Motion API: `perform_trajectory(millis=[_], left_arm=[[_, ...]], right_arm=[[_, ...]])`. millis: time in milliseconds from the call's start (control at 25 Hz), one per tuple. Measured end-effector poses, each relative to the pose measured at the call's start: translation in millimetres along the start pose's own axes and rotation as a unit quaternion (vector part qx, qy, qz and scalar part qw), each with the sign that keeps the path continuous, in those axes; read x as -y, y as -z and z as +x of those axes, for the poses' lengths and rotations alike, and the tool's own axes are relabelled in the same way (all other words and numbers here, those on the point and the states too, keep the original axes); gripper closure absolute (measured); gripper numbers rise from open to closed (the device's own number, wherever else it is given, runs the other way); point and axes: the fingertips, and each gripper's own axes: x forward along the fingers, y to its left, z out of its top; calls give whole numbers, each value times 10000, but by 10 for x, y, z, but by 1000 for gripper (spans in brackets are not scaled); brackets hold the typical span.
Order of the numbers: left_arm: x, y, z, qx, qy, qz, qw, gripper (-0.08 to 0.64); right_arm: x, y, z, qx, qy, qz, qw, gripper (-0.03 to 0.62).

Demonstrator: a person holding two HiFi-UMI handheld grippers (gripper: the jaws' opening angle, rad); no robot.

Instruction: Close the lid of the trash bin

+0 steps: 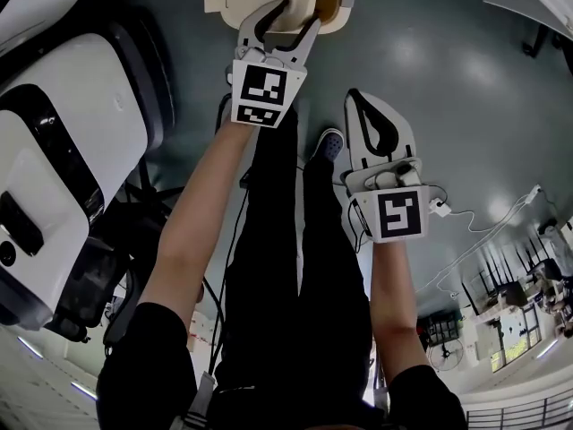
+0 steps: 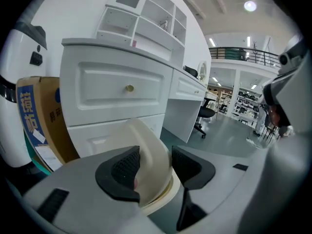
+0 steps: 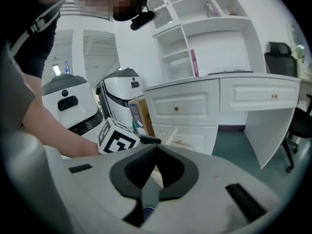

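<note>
Straddling the raised cream lid (image 2: 146, 143), the left tool (image 2: 156, 164) stands open; the right tool (image 3: 156, 149) is closed.

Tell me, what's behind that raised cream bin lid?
Behind the lid stands a white drawer cabinet, with a cardboard box to its left. The raised lid covers part of the lower drawer, and the inside of the bin cannot be seen.

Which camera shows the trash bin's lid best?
The left gripper view: the lid stands raised inside the left claw, close up. The head view crops it at the top edge; the right gripper view shows barely a sliver.
</note>
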Motion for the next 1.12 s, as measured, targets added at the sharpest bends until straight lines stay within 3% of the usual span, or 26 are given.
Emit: perform_trajectory(millis=[280, 520, 760, 1120], left_arm=[[208, 267, 327, -368, 328, 77, 9988, 350], [280, 425, 514, -501, 390, 121, 9979, 350], [348, 661, 722, -762, 458, 167, 9959, 350], [382, 989, 1014, -1308, 596, 170, 9895, 350]], right_arm=[[104, 168, -62, -153, 127, -40, 9998, 588], [179, 324, -95, -191, 178, 163, 9995, 588], [202, 477, -31, -292, 172, -87, 9994, 588], [269, 520, 72, -282, 158, -4, 9995, 588]])
